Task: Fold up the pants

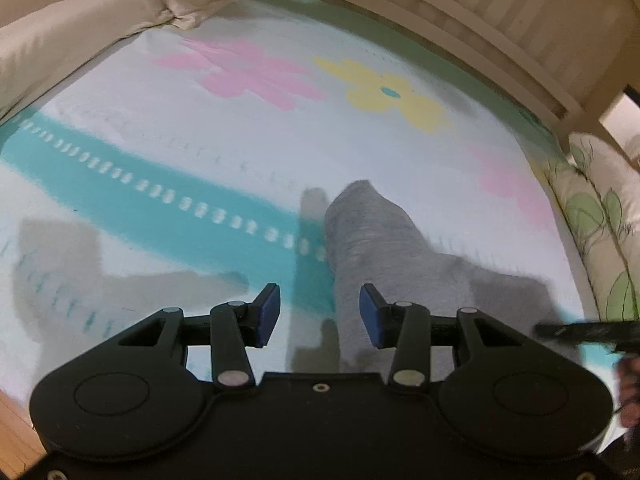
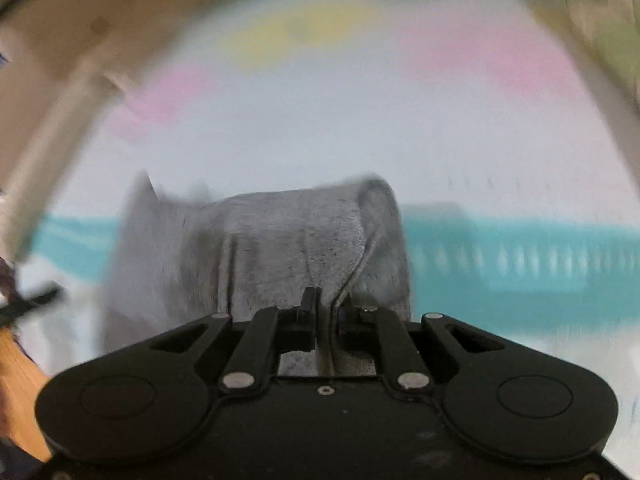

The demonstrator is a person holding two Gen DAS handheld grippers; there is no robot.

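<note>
Grey pants [image 1: 368,240] hang lifted above a white bedspread [image 1: 240,132] with flowers and a teal band. My left gripper [image 1: 319,314] is open and empty, its blue pads [image 1: 270,312] just left of the hanging cloth. My right gripper [image 2: 326,304] is shut on a seamed edge of the grey pants [image 2: 288,240] and holds them up; that view is motion-blurred. A dark part of the right gripper [image 1: 588,332] shows at the right edge of the left wrist view.
A beige pillow [image 1: 80,28] lies at the far left of the bed. A slatted headboard [image 1: 500,12] runs along the back. A leaf-print cushion [image 1: 600,232] stands at the right. Wood floor [image 1: 16,432] shows at lower left.
</note>
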